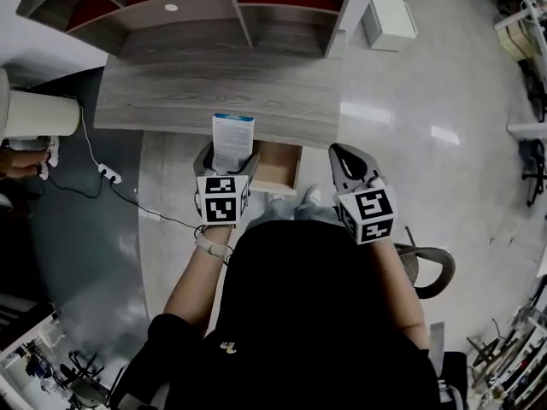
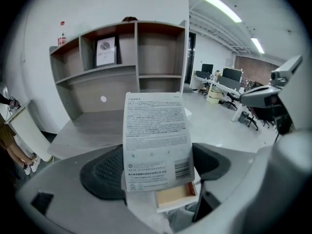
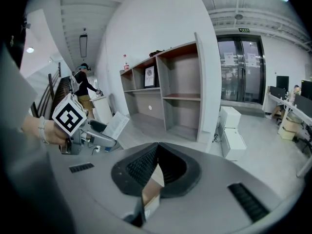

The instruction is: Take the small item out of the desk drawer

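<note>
Seemingly mid-lift: gripping the small packet (image 2: 156, 140) upright in the clenched left gripper (image 1: 226, 157), just above the open drawer (image 1: 279, 169) at the desk's (image 1: 214, 92) near edge, with the right gripper (image 3: 156, 152) closed on nothing at the right; next, probably carrying it clear onto the desk.

place: office | wooden desk (image 1: 214, 92) with shelves (image 2: 146, 57) | monitors (image 2: 229, 74) beyond

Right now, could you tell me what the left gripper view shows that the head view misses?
Only the left gripper view: the barcode on the packet, a framed picture in the shelf. Only the head view: the left gripper's marker cube, a power strip on the floor. Both: the left claw shut on the packet, the open drawer, the desk.
</note>
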The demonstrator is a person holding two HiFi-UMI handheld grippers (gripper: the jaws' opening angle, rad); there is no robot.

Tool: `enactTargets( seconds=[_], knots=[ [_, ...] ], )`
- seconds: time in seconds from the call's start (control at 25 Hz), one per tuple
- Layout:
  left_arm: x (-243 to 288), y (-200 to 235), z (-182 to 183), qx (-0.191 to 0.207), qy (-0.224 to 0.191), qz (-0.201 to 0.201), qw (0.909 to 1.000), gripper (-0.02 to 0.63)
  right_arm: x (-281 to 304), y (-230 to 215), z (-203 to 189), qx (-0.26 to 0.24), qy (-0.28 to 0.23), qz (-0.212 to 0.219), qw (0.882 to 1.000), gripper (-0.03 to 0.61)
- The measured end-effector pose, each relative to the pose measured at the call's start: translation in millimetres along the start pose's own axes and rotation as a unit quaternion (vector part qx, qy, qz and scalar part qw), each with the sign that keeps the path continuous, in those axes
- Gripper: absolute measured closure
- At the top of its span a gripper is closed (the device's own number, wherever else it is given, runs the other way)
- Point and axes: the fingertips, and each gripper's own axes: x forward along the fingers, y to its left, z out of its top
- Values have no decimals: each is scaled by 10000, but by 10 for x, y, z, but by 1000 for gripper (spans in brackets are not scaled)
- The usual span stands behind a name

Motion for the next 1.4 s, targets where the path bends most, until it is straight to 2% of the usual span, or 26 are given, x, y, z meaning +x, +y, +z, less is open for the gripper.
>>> enactTargets(
  seconds=[0.16,0.36,0.52,0.72,1.04,1.4],
  knots=[
    [-299,56,381,-14,-518,165,9985,169,-51,83,208,-174,-199,162,9995,583],
    [-639,78,816,77,-1156,385,9925,169,-89,159,482,-536,-429,305,9972,583],
    [-862,44,1034,105,-1528,426,9873,169,-154,226,705,-685,-693,417,9944,583],
    [-1121,34,1225,-73,-1934,423,9802,169,-222,337,940,-794,-933,588,9907,583],
    [-1307,57,1351,-68,-2277,480,9725,169,-282,514,1145,-830,-1238,825,9854,583],
    [-1336,48,1318,-91,-2318,436,9717,169,-306,565,1148,-826,-1272,855,9847,583]
  ],
)
